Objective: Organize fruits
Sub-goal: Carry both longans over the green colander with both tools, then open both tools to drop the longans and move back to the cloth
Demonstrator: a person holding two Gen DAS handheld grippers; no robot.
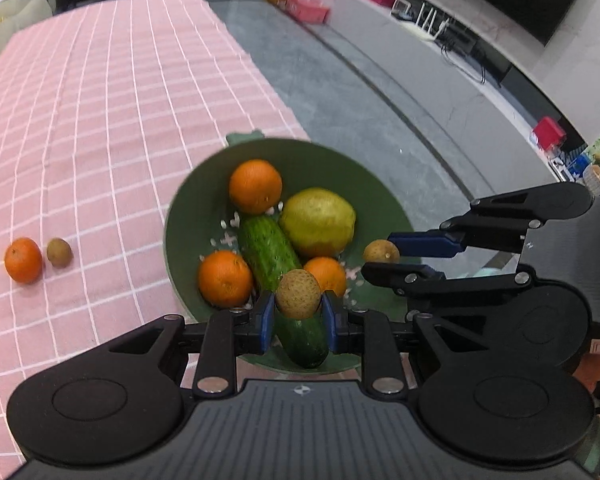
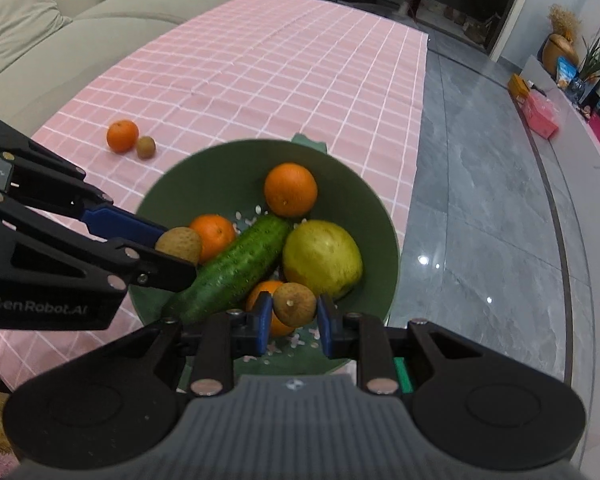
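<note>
My left gripper point(image 1: 298, 309) is shut on a small brown round fruit point(image 1: 299, 294) just above the near side of a green bowl point(image 1: 204, 188). My right gripper point(image 2: 294, 313) is shut on a second small brown fruit point(image 2: 294, 303) over the same bowl point(image 2: 172, 184). Each gripper also shows in the other's view, the right gripper point(image 1: 380, 257) with its fruit point(image 1: 381, 251), the left gripper point(image 2: 179, 255) with its fruit point(image 2: 179, 244). The bowl holds three oranges, a cucumber point(image 1: 268, 252) and a yellow-green fruit point(image 1: 318, 222).
An orange point(image 2: 122, 136) and a third small brown fruit point(image 2: 145, 147) lie side by side on the pink checked tablecloth point(image 2: 260, 60), left of the bowl. The bowl sits at the cloth's right edge by the grey floor point(image 2: 480, 200). A sofa point(image 2: 60, 40) stands beyond the table.
</note>
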